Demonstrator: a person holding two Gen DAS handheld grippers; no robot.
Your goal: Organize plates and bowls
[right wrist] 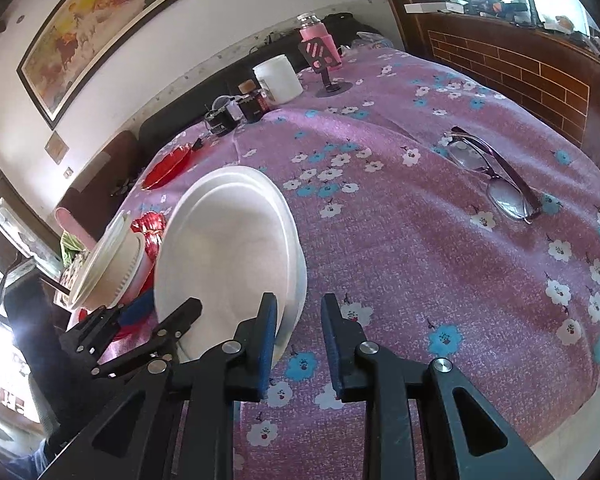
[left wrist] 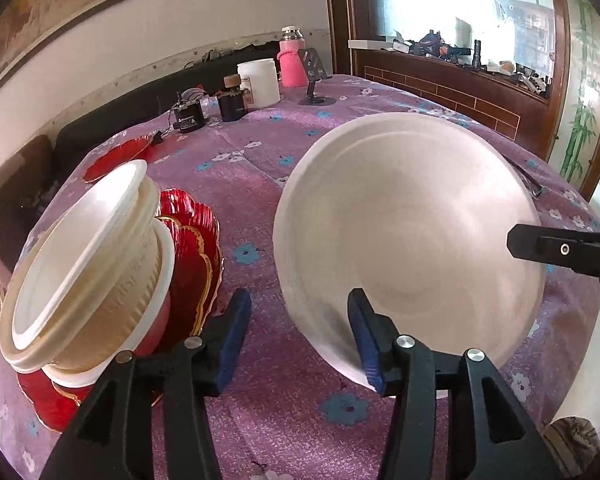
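The left tongs (left wrist: 298, 340) stand apart with nothing between the pads, the right pad lying against the near rim of a white bowl (left wrist: 412, 236), the left pad clear of it; the right tongs (right wrist: 299, 344) also stand apart, their left pad just at the bowl's edge and the other pad over bare cloth; whether either pad truly presses the rim I cannot tell. The white bowl is tilted up on its edge over the bench (right wrist: 440, 264), its hollow facing the left wrist camera; a second rim shows inside it, so it may be two nested. Just to its left a stack of cream bowls (left wrist: 88, 272) leans over, sitting on a stack of red plates (left wrist: 192, 248) with gilt scalloped edges; another red plate (left wrist: 120, 156) lies further back. A pair of glasses (right wrist: 492, 176) rests on the purple flowered cloth, well apart on the right; at the far edge stand a white jar (left wrist: 259, 82), a pink bottle (left wrist: 293, 60), a phone stand (left wrist: 315, 76) and two dark jars (left wrist: 212, 110).
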